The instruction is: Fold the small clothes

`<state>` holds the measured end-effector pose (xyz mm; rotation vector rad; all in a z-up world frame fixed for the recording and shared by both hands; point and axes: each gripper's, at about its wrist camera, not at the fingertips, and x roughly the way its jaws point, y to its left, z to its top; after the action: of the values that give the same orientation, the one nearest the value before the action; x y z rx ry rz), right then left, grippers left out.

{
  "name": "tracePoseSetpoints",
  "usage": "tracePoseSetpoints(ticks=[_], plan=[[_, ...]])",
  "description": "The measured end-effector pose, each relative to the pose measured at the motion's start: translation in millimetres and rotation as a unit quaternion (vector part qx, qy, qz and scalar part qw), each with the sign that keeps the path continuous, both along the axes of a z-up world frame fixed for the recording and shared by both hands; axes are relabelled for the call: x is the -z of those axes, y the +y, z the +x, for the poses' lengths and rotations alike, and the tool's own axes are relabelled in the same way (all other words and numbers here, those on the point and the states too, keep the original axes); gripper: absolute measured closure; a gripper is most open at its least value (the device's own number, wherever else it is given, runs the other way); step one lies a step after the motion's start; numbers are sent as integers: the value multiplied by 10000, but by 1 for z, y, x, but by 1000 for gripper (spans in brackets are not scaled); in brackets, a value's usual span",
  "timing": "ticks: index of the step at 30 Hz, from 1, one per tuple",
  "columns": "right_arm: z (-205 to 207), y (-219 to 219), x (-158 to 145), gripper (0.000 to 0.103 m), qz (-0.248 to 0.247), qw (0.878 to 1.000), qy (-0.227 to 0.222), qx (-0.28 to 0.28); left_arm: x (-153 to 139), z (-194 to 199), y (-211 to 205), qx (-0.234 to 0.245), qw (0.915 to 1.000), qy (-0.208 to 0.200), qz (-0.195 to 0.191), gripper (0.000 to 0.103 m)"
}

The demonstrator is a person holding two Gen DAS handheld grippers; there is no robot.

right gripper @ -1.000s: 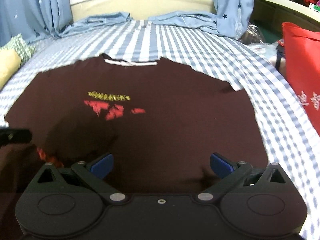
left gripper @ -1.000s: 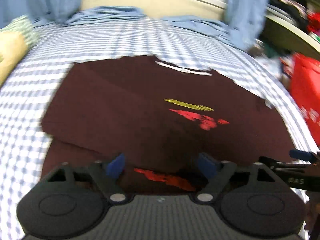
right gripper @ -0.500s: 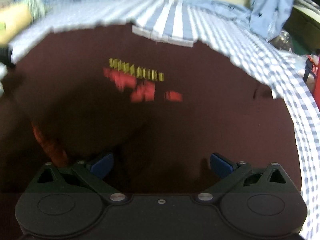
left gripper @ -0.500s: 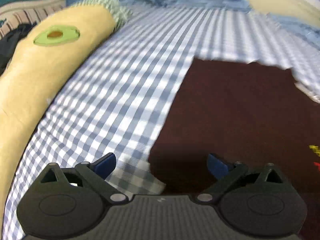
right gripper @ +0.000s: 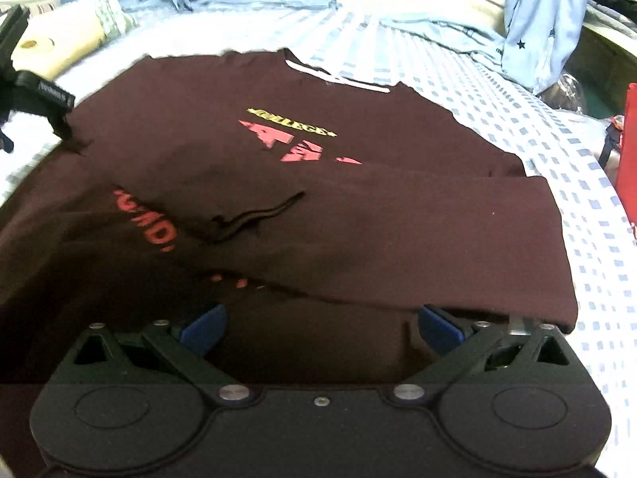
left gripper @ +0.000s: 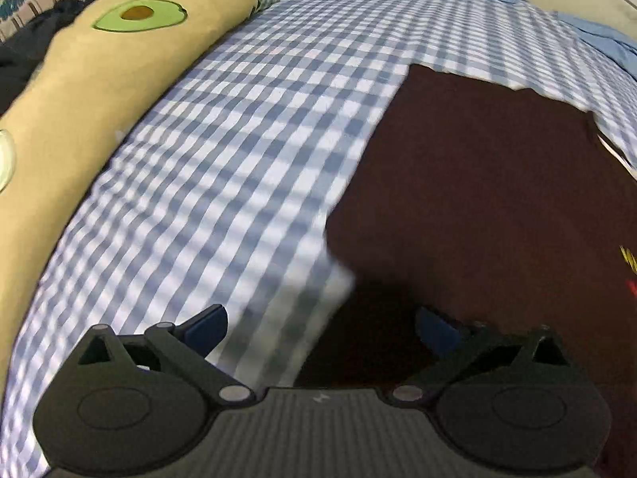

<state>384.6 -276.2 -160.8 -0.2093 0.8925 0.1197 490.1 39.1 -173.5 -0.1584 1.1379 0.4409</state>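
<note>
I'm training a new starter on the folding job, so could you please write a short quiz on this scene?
1. True or false: the left claw grips the T-shirt.
2. What fruit is pictured on the yellow pillow? A banana, B avocado, C apple.
3. What pattern is the bed sheet?

Key: 1 false, its pads stand wide with nothing pinched; they have just been opening. 2 B. 3 blue and white checks.
</note>
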Motion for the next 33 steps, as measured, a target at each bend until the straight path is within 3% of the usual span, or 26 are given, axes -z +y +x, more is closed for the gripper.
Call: tracePoseSetpoints(ticks=[7,13,19,25,29,33], plan=[[-53,10,-7,0,-98,9995,81,-304,-17,-112,-61,979,9946,351,42,1],[-105,8,-17,0,-114,9999,-40,32,-31,-194,-93,1891,9818,97,124,1],[-173,7,-26,0,-161,9983,-148,539,-47,-257,-102,2502,9678,-166,225,1],[-238,12,-29,0,-322,9967,-264,699,-51,-305,-97,2877,9568,-209,360,1],[-258,18,-28,0,-409,9965,-262,674,-51,-327,-90,3035,9514,-212,472,1],[-265,28,-23,0,-610,9975,-160,331,-46,-340,-85,3337,9399,-244,677,1]])
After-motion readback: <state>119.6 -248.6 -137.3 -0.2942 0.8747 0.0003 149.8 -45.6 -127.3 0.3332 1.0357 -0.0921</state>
